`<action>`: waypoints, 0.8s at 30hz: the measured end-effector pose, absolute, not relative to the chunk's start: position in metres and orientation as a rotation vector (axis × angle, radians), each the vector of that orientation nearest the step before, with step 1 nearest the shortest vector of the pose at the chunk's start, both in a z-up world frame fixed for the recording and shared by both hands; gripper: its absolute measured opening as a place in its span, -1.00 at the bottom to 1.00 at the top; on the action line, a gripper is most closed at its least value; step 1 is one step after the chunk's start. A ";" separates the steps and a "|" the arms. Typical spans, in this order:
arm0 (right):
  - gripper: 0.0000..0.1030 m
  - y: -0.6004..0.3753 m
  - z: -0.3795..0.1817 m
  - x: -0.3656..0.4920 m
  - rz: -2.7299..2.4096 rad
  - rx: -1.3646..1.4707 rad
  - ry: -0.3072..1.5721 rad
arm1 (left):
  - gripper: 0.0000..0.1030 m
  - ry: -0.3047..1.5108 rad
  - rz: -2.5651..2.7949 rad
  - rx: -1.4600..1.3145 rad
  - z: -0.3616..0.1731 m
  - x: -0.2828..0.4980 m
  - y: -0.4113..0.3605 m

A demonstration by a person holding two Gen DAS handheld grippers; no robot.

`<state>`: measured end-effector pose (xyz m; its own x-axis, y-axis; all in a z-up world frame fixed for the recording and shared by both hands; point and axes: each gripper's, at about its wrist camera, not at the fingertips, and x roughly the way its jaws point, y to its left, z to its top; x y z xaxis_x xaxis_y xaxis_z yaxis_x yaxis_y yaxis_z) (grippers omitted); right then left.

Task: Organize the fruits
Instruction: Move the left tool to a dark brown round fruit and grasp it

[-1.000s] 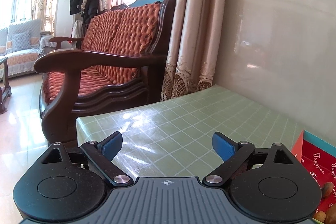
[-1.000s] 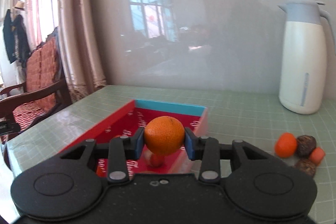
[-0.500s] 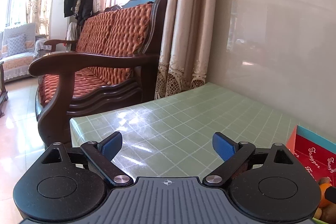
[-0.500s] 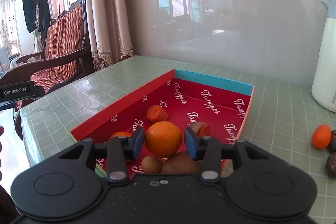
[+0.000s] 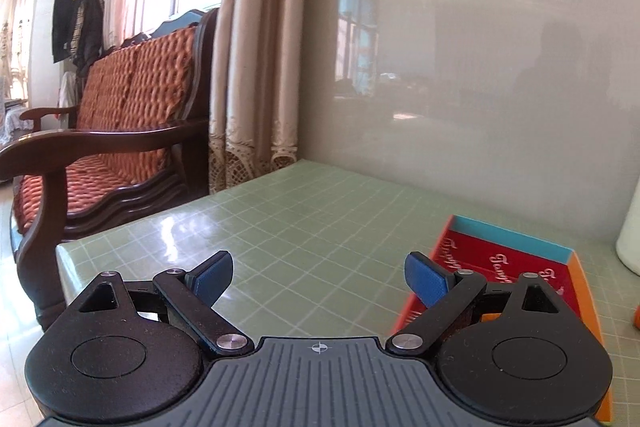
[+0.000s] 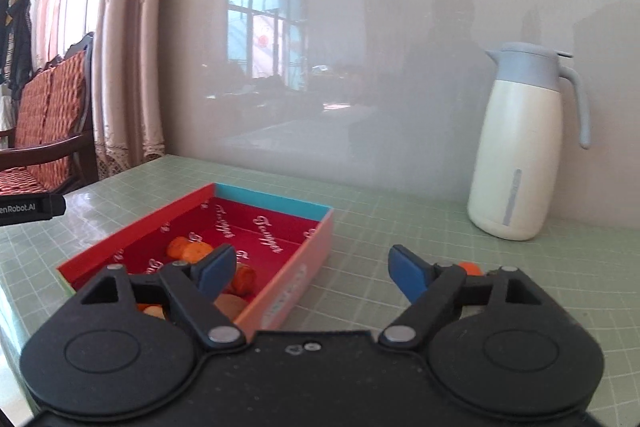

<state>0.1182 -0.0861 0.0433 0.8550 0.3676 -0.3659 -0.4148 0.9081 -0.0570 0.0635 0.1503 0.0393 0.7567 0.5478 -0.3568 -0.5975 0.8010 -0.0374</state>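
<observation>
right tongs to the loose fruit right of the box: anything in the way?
Nothing visible. The right tongs are open and empty; the orange fruit peeks out just behind their right finger, on bare tablecloth beside the red box.

sunlit room: wooden sofa [image 5: 120, 131], lace curtains [image 5: 256, 67], glossy wall [image 5: 460, 87]

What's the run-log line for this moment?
right hand-held gripper: just opened, empty | left hand-held gripper: open, empty | red box: holds fruit

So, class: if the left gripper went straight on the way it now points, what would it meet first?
Probably the bare green tabletop: the left gripper tilts slightly downward, with the red box off to its right. Depth is uncertain.
</observation>
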 end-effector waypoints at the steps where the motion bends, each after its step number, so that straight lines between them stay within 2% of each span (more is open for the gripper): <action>1: 0.66 -0.095 0.043 0.119 0.382 -0.130 0.361 | 0.79 0.343 0.595 -0.145 0.040 0.067 0.141; 12: 0.83 -0.195 0.038 0.120 -0.020 -0.062 0.379 | 0.79 0.350 0.217 -0.016 0.043 0.100 0.027; 15: 0.96 -0.220 0.039 0.116 -0.109 -0.044 0.367 | 0.79 0.361 0.127 0.047 0.041 0.109 -0.009; 24: 0.99 -0.276 0.033 0.107 -0.326 -0.044 0.366 | 0.79 0.441 -0.071 0.141 0.025 0.142 -0.089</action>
<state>0.1070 -0.2764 0.0327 0.8822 -0.3207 -0.3447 0.3049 0.9470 -0.1010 0.1420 -0.0895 0.0254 0.9022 -0.0380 -0.4296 0.0989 0.9878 0.1205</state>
